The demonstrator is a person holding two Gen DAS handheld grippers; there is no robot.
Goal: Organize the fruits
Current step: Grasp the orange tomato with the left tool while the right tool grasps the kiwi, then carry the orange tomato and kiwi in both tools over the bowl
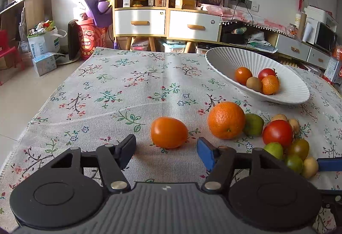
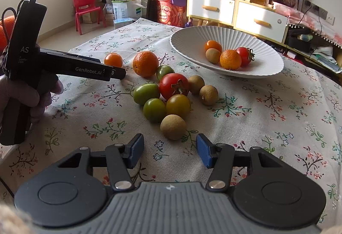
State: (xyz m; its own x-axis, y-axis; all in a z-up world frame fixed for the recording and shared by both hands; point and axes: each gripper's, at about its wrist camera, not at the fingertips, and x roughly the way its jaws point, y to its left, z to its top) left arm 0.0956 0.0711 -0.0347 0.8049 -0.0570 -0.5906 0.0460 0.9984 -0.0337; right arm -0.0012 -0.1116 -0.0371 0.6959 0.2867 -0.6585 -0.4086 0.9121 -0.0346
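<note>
A white ribbed bowl (image 1: 224,61) (image 2: 265,63) at the far right of the table holds several small fruits. On the cloth lie an orange tomato (image 1: 168,135) (image 2: 113,60), an orange (image 1: 226,120) (image 2: 145,63), a red tomato (image 1: 277,133) (image 2: 173,86), and a cluster of green, yellow and brown fruits. My left gripper (image 1: 165,151) is open, and the orange tomato sits just past its tips, untouched. My right gripper (image 2: 170,149) is open too, with a brown longan (image 2: 173,127) just ahead of its blue pads (image 2: 203,150).
A hand (image 2: 19,95) holds the left gripper's body (image 2: 23,63) at the left of the right wrist view. A flowered cloth (image 1: 119,93) covers the table, whose left edge drops to the floor. Shelves and drawers (image 1: 141,22) stand behind.
</note>
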